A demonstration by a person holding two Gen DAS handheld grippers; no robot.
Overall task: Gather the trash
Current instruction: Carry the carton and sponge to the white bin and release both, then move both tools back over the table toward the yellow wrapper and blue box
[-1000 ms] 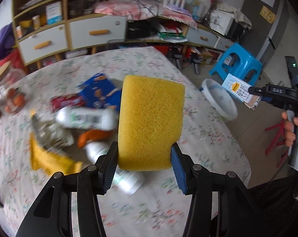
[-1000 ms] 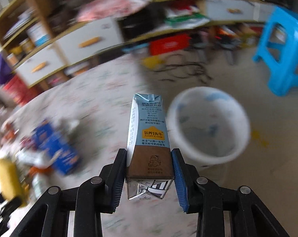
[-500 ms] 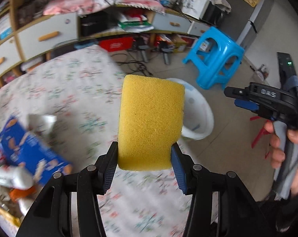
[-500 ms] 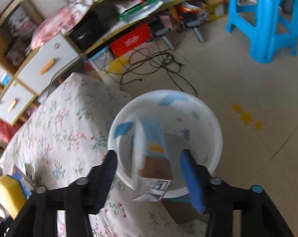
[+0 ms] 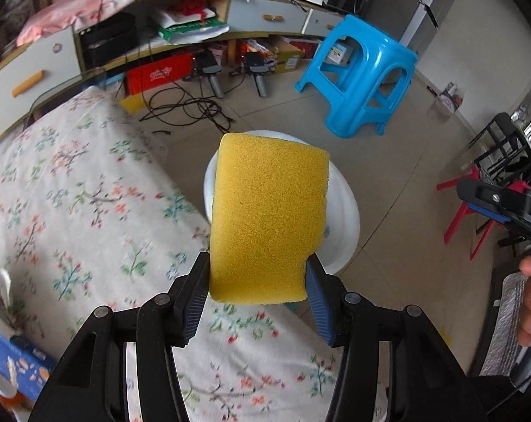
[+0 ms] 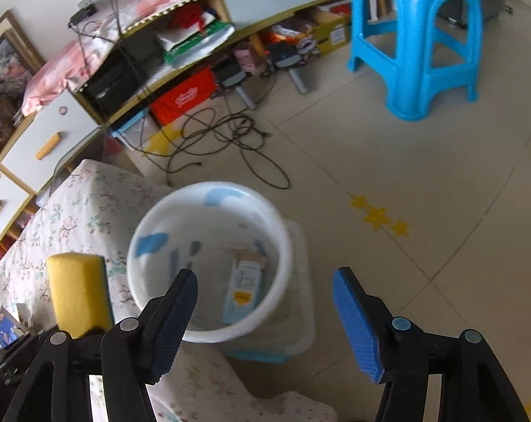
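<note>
Milk carton (image 6: 246, 288) no longer in right tongs (image 6: 265, 295), now lies inside white bin (image 6: 209, 260) on the floor beside the tabletop (image 5: 71, 193); a second ago it was clamped in them, half a second ago dropping. Right tongs now spread wide, nothing between them, hovering above the bin. Left tongs (image 5: 256, 286) same as before, clamped on yellow sponge (image 5: 267, 218), sponge upright, but view has swung from the trash pile toward the bin, sponge now over bin (image 5: 342, 218) rim at tabletop edge. Right wrist view shows bin interior with carton leaning on the wall, plus sponge (image 6: 78, 295) at left over floral cloth; left wrist view hides bin interior behind sponge, instead shows right tongs (image 5: 504, 204) at far right edge, blue box (image 5: 12, 358) on tabletop lower left. Blue stool (image 6: 416, 38) on floor beyond bin in both
</note>
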